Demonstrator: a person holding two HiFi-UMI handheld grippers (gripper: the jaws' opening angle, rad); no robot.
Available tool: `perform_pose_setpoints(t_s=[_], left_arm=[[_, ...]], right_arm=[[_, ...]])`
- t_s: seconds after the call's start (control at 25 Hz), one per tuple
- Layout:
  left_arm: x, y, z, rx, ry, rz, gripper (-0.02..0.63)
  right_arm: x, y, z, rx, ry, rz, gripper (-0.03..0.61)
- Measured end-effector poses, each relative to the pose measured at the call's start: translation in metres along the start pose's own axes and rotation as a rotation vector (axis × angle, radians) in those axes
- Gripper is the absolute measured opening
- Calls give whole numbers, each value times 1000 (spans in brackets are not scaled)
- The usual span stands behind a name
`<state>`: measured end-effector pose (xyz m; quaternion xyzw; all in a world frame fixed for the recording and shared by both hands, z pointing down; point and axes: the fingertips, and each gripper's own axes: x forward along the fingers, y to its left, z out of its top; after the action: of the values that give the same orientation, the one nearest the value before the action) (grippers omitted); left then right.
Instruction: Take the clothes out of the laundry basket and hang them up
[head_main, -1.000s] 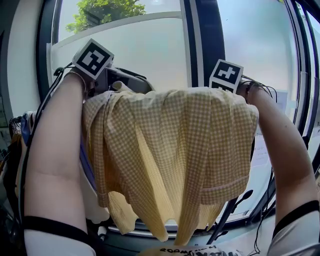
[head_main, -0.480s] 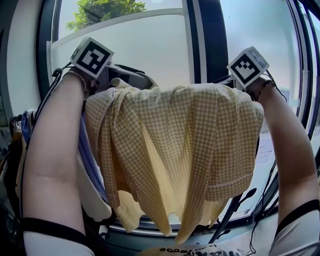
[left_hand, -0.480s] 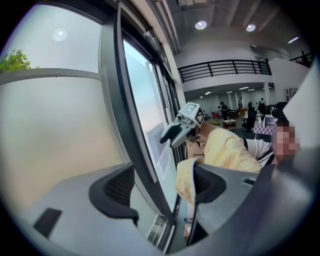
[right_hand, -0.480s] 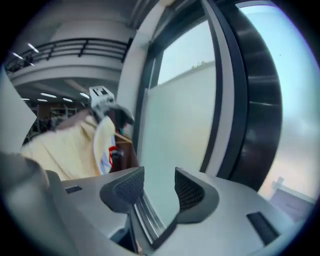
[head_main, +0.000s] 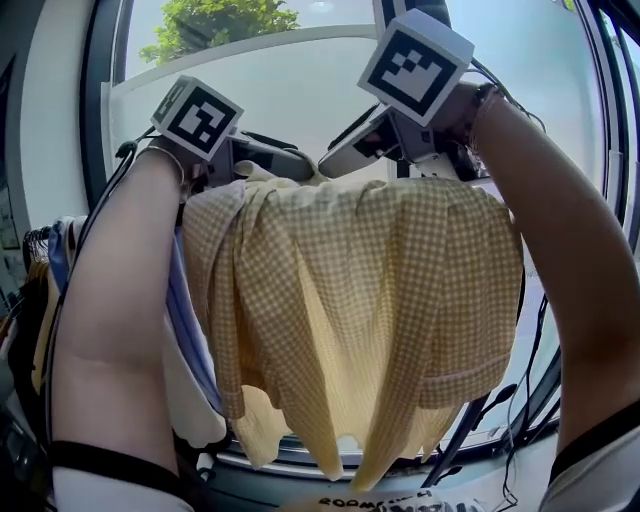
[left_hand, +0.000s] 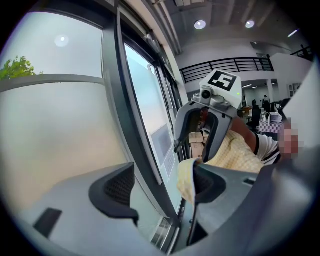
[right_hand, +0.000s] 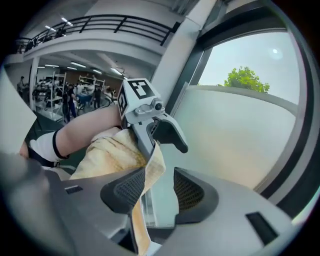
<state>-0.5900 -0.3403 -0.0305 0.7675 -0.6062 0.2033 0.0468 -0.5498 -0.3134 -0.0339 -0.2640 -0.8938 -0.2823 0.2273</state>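
Before the window (head_main: 280, 80), at twelve o'clock, the yellow checked shirt (head_main: 350, 300) is hanging draped across both grippers, spreading for hanging. The left gripper (left_hand: 162, 185) is gaping wide, with cloth only brushing one pad (left_hand: 207, 182). The right gripper (right_hand: 160, 190), its jaws just narrowing, is bracketing a hem (right_hand: 155, 165) without pinching it.

Head camera looked forward at close range over a yellow checked shirt (head_main: 350, 300) held up before a window (head_main: 290, 80). The camera on the left gripper (left_hand: 162, 187) faced along its own jaws toward the right gripper (left_hand: 192, 150), which was near at hand. The camera on the right gripper faced back the opposite way. All three views shared the shirt's top edge and the window glass.
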Motion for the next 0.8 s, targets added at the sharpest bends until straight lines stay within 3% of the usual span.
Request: perform_pose_setpoints(t_s=[0.12,0.2,0.28,0.36,0.44,0.6,0.64,0.72,0.8], left_arm=[[-2,4,2,89,23,32,310],[-3,7,3,149,41,55,299],[-2,8,1,144,51,53,281],[-1,4,2,107,35,31,281],[-1,-3,6,54,-6,1,281],[-10,0,19,213,-34,59,281],[-11,1,24,211,-62,62,281],[-14,10,30,137,-113,93,237],[-21,31,29,109,-113,207,229]], right_arm=[[13,1,1,-28,47,-25,198],[18,0,-1,-38,58,-26,114],[19,-8,-5,-36,77,-53,41],[17,-21,-9,-6,89,-103,35],[12,-37,-18,46,117,-179,35],[-5,-81,-65,51,346,-416,28],[-8,-86,-77,58,380,-425,28],[-8,-81,-84,110,336,-366,28],[-6,-72,-80,145,269,-315,29]])
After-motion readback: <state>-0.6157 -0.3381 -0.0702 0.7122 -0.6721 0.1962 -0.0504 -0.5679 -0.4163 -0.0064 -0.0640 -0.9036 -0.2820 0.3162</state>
